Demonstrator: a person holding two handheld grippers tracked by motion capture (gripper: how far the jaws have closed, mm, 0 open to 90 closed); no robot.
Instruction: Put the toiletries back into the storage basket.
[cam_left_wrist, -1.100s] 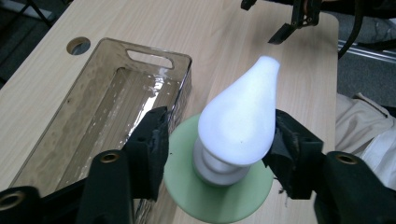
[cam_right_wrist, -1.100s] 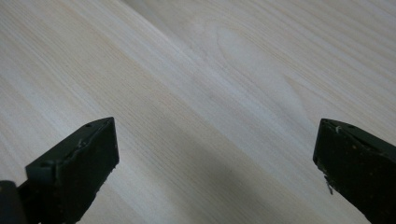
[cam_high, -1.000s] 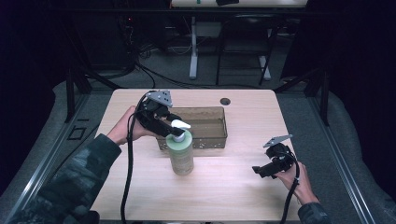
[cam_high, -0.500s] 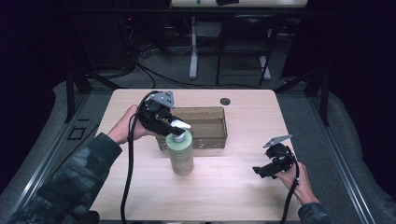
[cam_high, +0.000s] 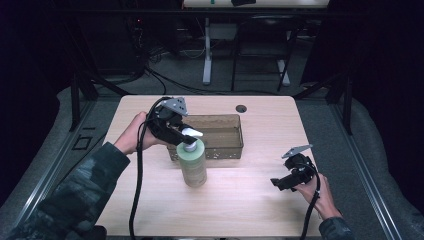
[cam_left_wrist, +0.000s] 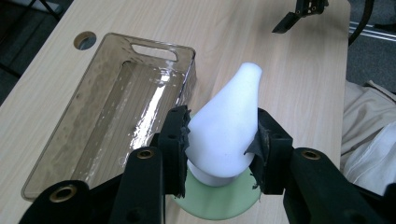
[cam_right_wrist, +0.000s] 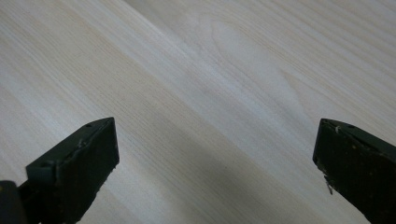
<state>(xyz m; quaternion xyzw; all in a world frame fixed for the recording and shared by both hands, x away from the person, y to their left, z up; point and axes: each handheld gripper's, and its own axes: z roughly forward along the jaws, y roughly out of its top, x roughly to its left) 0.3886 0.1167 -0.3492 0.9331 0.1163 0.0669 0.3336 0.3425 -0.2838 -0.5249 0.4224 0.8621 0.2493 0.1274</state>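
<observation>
A pale green bottle (cam_high: 193, 166) stands upright on the wooden table (cam_high: 250, 200), touching or nearly touching the near long wall of a smoky clear plastic bin (cam_high: 227, 131); from above the gap is too small to judge. The bottle's white pump head (cam_left_wrist: 227, 126) is clamped between the jaws of the left gripper (cam_left_wrist: 223, 137), whose pads press on both of its sides, the spout pointing away past the bin's corner. These jaws have just been closing on the pump head. The left hand (cam_high: 131, 137) holds that gripper on the side of the bottle away from the other hand. The right gripper (cam_high: 283, 181) hovers well apart from the bottle, over bare table, its jaws spread wide with nothing between them.
</observation>
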